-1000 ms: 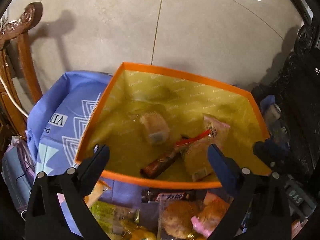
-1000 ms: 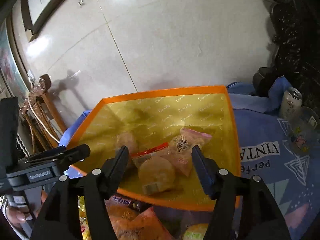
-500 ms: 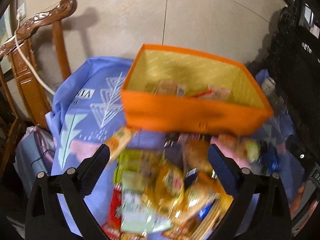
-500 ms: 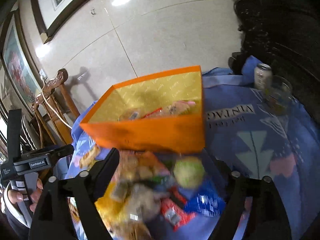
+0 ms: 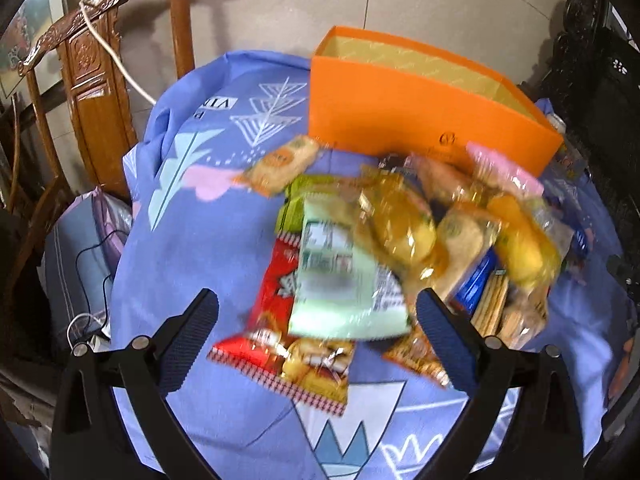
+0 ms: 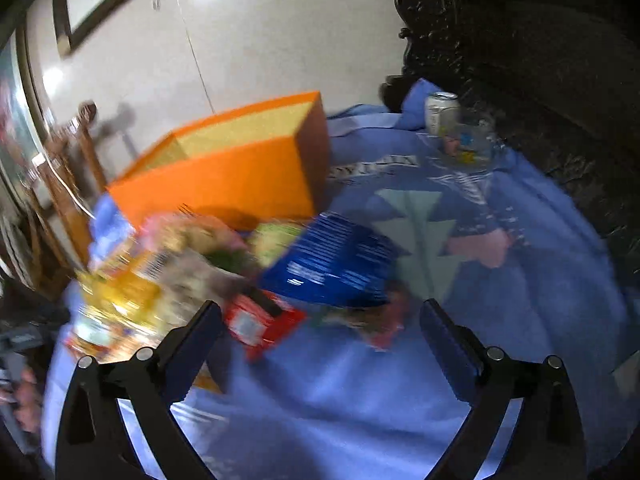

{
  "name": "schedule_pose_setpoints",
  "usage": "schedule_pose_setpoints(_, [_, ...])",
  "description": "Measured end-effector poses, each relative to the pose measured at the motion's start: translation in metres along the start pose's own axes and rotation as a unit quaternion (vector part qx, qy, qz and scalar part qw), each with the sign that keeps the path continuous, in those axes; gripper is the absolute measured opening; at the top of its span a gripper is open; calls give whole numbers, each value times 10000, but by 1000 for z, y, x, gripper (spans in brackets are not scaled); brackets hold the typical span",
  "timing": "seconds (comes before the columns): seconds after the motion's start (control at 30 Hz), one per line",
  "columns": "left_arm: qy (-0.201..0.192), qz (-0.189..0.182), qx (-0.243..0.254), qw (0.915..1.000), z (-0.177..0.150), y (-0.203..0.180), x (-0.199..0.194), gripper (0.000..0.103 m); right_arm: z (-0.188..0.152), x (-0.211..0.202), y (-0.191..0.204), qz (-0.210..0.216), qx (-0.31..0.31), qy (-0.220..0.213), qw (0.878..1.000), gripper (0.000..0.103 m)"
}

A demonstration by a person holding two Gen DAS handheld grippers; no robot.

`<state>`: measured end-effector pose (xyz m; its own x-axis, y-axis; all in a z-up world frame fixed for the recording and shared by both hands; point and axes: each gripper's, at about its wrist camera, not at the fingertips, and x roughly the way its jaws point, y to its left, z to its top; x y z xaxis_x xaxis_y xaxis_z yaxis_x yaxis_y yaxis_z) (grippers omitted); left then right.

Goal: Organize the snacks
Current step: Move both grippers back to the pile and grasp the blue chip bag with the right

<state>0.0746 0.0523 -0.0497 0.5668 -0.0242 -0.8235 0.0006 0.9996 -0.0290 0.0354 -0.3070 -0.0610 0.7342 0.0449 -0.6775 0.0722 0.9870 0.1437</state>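
An orange box (image 5: 416,116) with a yellow lining stands at the back of a blue-clothed table (image 5: 192,248); it also shows in the right wrist view (image 6: 224,184). A heap of wrapped snacks lies in front of it: a pale green pack (image 5: 340,280), a red pack (image 5: 280,344), clear yellow bags (image 5: 400,220). In the right wrist view a blue pack (image 6: 336,264) and a small red pack (image 6: 260,324) lie in the blurred heap. My left gripper (image 5: 316,316) is open, above the heap's near edge. My right gripper (image 6: 320,324) is open and empty, near the small red pack.
A carved wooden chair (image 5: 92,80) stands left of the table. A drink can (image 6: 440,112) and a clear glass (image 6: 472,144) stand at the back right. Dark carved furniture (image 6: 540,60) lies to the right. Tiled floor (image 5: 280,4) lies beyond.
Both grippers have pulled back and lowered from over the box. The box's inside is now hidden and the snack heap fills the views. Both stay open.
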Motion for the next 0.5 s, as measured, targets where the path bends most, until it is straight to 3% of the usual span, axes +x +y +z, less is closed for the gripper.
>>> schedule_pose_setpoints(0.2, [64, 116, 18, 9999, -6, 4, 4, 98, 3, 26, -2, -154, -184, 229, 9994, 100])
schedule_pose_setpoints(0.33, [56, 128, -15, 9999, -1, 6, 5, 98, 19, 37, -6, 137, 195, 261, 9994, 100])
schedule_pose_setpoints(0.5, [82, 141, -18, 9999, 13, 2, 14, 99, 39, 59, -9, -49, 534, 453, 9975, 100])
